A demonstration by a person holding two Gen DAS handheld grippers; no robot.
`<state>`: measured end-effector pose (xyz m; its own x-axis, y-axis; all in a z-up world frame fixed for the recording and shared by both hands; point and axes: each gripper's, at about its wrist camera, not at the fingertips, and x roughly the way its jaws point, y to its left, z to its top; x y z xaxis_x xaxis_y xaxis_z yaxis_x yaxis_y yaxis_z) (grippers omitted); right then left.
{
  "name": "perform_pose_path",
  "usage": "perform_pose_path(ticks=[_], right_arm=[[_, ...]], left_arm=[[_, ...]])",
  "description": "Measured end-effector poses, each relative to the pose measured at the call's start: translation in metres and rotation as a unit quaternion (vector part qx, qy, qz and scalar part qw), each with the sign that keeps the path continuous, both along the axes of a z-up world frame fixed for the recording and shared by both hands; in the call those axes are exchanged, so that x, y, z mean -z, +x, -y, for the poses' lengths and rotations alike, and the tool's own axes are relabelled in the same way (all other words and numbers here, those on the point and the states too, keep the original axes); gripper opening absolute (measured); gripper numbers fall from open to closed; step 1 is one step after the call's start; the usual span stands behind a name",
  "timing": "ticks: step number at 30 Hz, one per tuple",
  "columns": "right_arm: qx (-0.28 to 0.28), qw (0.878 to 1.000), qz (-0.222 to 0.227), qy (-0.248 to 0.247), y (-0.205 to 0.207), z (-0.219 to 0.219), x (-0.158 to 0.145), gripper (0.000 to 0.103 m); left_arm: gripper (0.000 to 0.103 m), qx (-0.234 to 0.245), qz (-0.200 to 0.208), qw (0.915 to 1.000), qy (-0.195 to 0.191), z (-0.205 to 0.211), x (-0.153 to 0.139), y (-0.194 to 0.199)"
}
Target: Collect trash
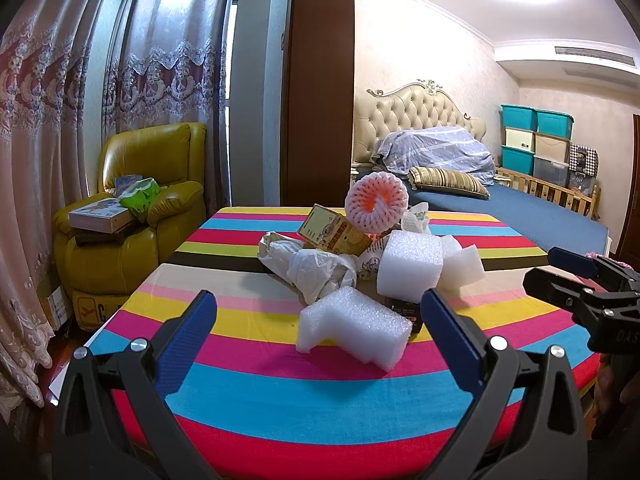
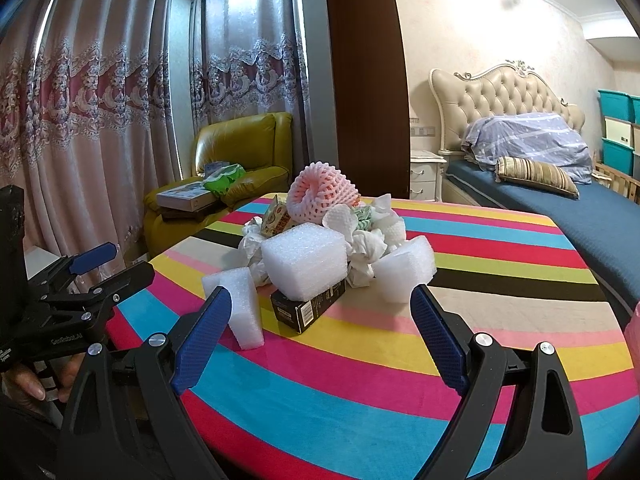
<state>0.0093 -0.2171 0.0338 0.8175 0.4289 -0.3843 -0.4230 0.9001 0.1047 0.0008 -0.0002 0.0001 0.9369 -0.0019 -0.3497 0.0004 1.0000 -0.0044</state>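
Note:
A pile of trash sits mid-table on the striped cloth [image 1: 280, 396]: white foam blocks [image 1: 354, 326] [image 2: 304, 260], a pink foam fruit net [image 1: 376, 204] [image 2: 322, 194], crumpled white paper [image 1: 316, 268], a yellow carton [image 1: 334, 232] and a black box [image 2: 308, 304]. My left gripper [image 1: 320, 316] is open and empty, its fingers either side of the near foam block and just short of it. My right gripper [image 2: 320, 308] is open and empty, short of the black box. Each gripper shows at the edge of the other's view.
A yellow armchair [image 1: 132, 208] with a box and a green bag stands left of the table. A bed [image 1: 520, 212] lies behind on the right, with stacked storage bins [image 1: 536, 140] beyond. Curtains hang at the left. A pink object [image 2: 632, 332] shows at the table's right edge.

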Motion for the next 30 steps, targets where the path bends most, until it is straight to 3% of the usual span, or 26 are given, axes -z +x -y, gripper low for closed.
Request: perform_pose_path(ticks=[4, 30], right_arm=[[0.0, 1.0, -0.004, 0.016, 0.0, 0.002, -0.001, 0.085], [-0.001, 1.0, -0.011, 0.004, 0.0, -0.001, 0.003, 0.085]], left_arm=[[0.099, 0.001, -0.002, 1.0, 0.0, 0.002, -0.006, -0.014], [0.099, 0.001, -0.009, 1.0, 0.001, -0.004, 0.001, 0.002]])
